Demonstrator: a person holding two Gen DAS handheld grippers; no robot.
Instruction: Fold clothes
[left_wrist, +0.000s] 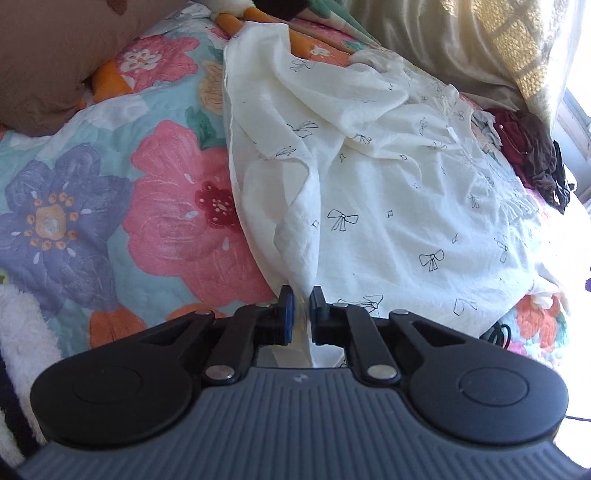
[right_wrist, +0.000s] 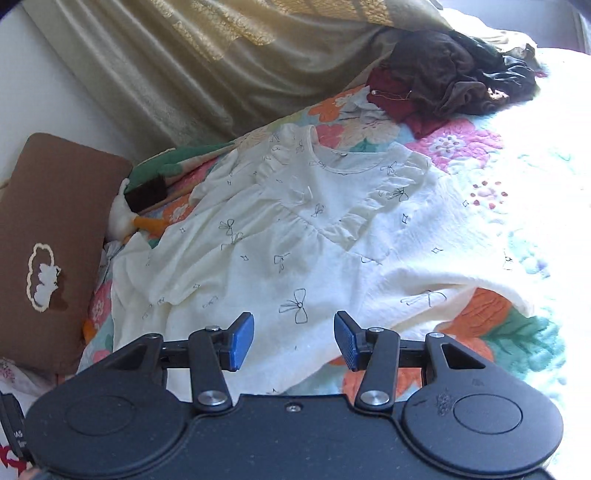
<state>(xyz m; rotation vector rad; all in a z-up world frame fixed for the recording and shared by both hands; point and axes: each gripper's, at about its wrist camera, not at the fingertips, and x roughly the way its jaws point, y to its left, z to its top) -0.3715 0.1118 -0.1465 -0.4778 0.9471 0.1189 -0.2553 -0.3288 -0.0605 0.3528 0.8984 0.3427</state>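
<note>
Item: white dress with bow print, spread on the floral quilt, long axis running away from us, neckline far, hem near. We hold a hem fold clamped in the left gripper. Right gripper hangs agape above the hem, empty, nearer the free right-hand edge.

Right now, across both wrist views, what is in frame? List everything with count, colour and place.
dress: one, cream with black bow print, spread on the quilt
quilt: one, floral, covering the bed
pillow: one, brown, at the bed's head
stuffed duck: one, white with orange, beside the pillow
clothes pile: one, dark red and brown, far side of the bed
curtain: one, beige, behind the bed
left gripper: one, black, shut on the dress edge
right gripper: one, black, open above the dress
</note>
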